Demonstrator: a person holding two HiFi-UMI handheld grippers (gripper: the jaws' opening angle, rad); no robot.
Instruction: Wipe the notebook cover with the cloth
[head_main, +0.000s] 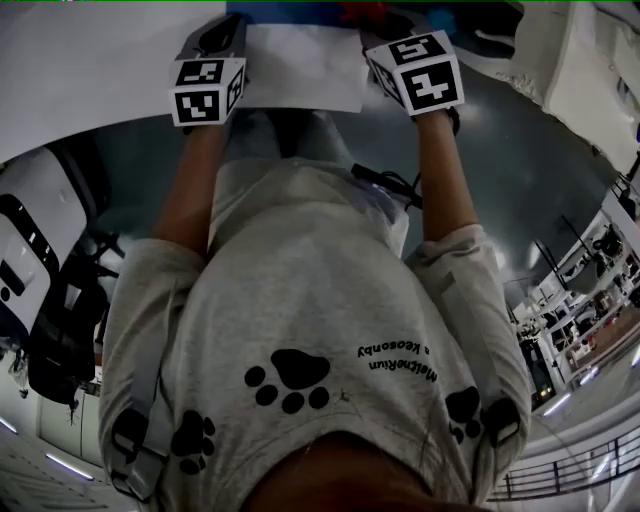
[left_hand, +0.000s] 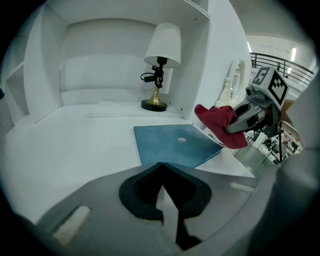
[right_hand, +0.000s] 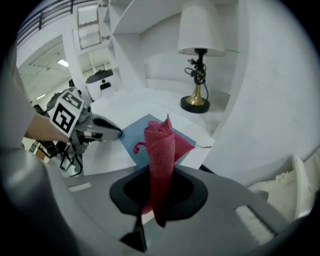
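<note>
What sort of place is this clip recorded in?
Probably a mock study nook built inside a large lab hall: a white shelving alcove with a white-shaded brass table lamp and a flat blue notebook, while a metal balcony railing shows beyond it.

The white bench carries a flat blue rectangular notebook near one edge and a brass-footed, white-shaded lamp in its back corner.

Both forearms, left and right, bare, stretched toward 12 o'clock, parallel, apart. Left gripper: jaws closed tip to tip, nothing between them. Right gripper: at 2 o'clock from the left one, jaws clamped on the red cloth.
</note>
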